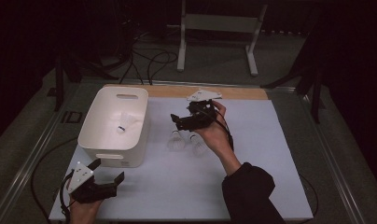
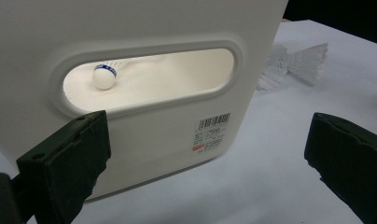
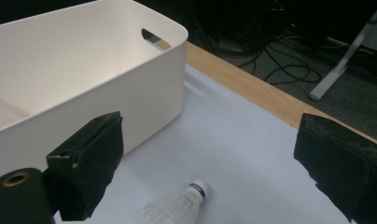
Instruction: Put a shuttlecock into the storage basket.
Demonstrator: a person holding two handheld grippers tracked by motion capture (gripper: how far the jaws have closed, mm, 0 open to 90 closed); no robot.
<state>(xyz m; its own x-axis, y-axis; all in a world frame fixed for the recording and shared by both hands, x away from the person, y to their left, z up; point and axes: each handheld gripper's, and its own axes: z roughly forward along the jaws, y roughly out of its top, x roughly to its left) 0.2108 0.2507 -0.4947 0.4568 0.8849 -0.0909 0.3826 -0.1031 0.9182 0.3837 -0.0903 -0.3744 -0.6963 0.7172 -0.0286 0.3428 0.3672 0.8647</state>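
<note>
bin (image 2: 144,28) wall hides most of the shuttlecock (image 2: 105,76) inside.

Left tongs (image 1: 108,170) open, right tongs (image 1: 175,120) seemingly open

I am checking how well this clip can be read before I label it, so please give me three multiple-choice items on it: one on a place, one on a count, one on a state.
1. Where does the shuttlecock with the blue band lie?
A. inside the white bin
B. on the wooden strip
C. on the floor

2. How many shuttlecocks lie on the white sheet beside the bin?
A. none
B. two
C. five

3. How do the jaws of the right gripper stand?
A. shut on a shuttlecock
B. shut on the bin's rim
C. open, holding nothing

Answers: 1 A, the left gripper view shows it through the bin's handle slot; 2 B, the high view shows a pair under the right gripper; 3 C, the right gripper view shows its jaws wide apart above a shuttlecock.
</note>
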